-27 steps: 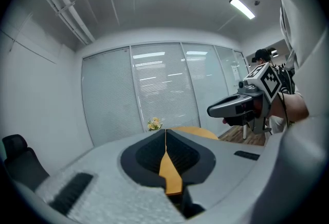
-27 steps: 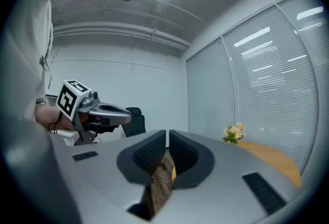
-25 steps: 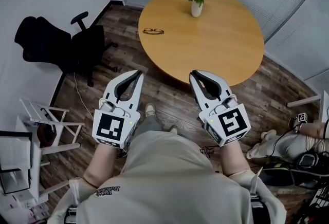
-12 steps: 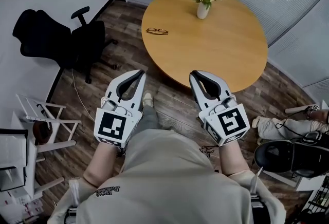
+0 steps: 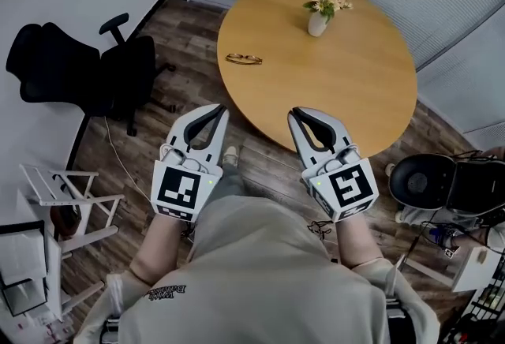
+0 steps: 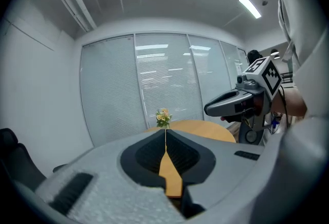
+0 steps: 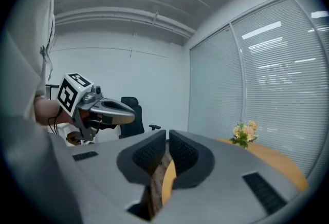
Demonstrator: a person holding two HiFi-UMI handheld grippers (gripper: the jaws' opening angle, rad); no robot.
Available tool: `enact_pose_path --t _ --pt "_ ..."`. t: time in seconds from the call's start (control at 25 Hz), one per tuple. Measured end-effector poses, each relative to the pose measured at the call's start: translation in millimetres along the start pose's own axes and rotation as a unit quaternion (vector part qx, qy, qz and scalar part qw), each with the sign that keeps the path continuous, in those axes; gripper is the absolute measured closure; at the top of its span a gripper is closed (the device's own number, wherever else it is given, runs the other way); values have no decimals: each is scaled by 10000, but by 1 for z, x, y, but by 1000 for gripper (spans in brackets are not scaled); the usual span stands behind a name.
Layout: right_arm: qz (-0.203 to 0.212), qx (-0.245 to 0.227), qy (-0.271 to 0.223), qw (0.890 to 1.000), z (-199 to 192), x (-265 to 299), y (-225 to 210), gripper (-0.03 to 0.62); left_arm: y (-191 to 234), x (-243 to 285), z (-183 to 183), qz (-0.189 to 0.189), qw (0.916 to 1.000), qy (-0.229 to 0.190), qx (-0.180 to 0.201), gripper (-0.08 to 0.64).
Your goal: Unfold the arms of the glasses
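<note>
The folded dark-framed glasses [image 5: 244,59] lie near the left edge of the round wooden table [image 5: 347,90]. Both grippers hang in front of my body, short of the table's near edge and well away from the glasses. My left gripper [image 5: 222,109] is shut with nothing in it; in the left gripper view its tips [image 6: 165,131] meet, with the table [image 6: 205,128] beyond. My right gripper [image 5: 294,113] is also shut and empty, its tips [image 7: 167,134] close together in the right gripper view. Each gripper view shows the other gripper: the right one [image 6: 231,105] and the left one [image 7: 110,109].
A white vase of flowers [image 5: 322,13] stands on the far part of the table. A black office chair [image 5: 79,70] is at the left by the wall, a white rack [image 5: 59,192] below it. A black round seat [image 5: 422,181] and cables sit at the right. Blinds line the far wall.
Both grippers have moved forward together toward the table, still shut. The table and glasses sit nearer in the head view, and the black seat at the right has come into view.
</note>
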State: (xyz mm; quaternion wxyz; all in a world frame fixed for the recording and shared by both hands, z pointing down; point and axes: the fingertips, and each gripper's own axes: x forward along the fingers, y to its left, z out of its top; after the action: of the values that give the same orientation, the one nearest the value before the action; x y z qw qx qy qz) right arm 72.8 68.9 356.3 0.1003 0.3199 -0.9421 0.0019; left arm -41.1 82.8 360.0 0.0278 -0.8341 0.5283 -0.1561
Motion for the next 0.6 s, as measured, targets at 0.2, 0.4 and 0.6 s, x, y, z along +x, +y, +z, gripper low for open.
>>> enact_pose_path --t 0.2,0.4,0.6 --pt "-205 110 141 9996 6 49 -25 552 39 39 -2 -342 9994 57 35 535" --pt "-524 234 267 9980 14 89 -50 552 78 77 -2 -690 9975 95 95 535" --pt "-760 296 285 9963 26 129 -65 552 118 104 -3 -885 9956 127 288 535"
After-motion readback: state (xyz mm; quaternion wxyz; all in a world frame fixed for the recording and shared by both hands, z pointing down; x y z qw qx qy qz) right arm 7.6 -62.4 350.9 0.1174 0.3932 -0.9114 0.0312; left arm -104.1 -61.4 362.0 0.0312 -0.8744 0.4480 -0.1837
